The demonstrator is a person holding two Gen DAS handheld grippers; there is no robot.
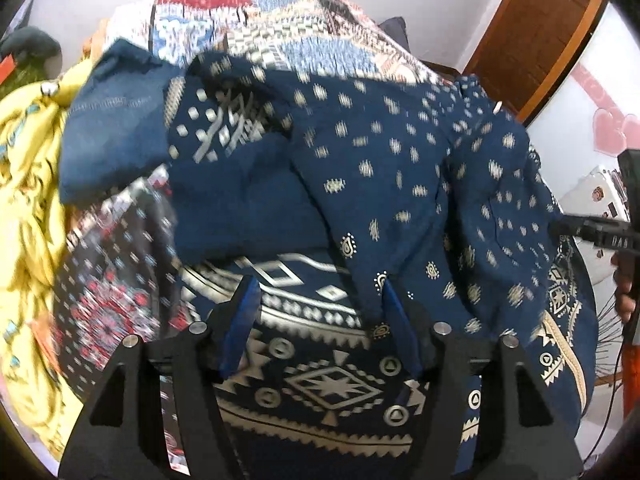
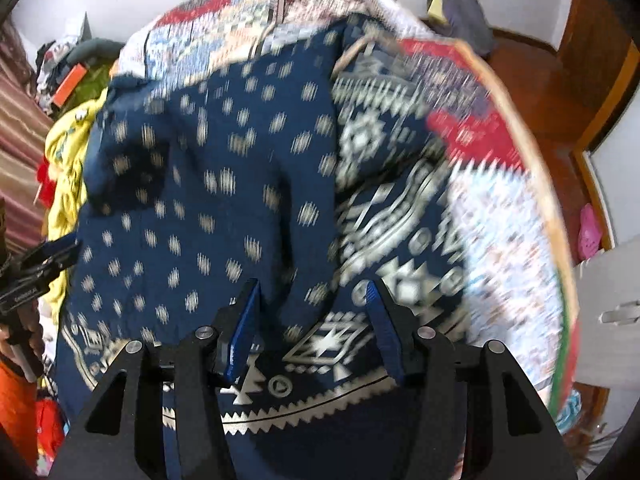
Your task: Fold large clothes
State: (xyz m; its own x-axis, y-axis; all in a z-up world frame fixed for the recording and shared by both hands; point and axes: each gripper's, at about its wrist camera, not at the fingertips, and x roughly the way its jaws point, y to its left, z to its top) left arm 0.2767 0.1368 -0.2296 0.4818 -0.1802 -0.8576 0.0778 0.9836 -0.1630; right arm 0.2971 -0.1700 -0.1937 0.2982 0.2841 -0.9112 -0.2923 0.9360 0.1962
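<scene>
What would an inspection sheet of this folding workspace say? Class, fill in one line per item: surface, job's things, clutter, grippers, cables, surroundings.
Surface: patchwork quilt covering a bed, mostly buried under clothes.
Job's things: navy patterned garment lying rumpled over the quilt, folds overlapping, not yet neat.
Clutter: yellow garment heaped at the left; dark red-printed cloth beside it.
Grippers: left gripper open above the navy cloth, nothing pinched; right gripper open, cloth under it, not clamped.
Cables: thin dark cable at the right edge of the left wrist view.
Surroundings: wooden door, white wall, pink heart stickers.
</scene>
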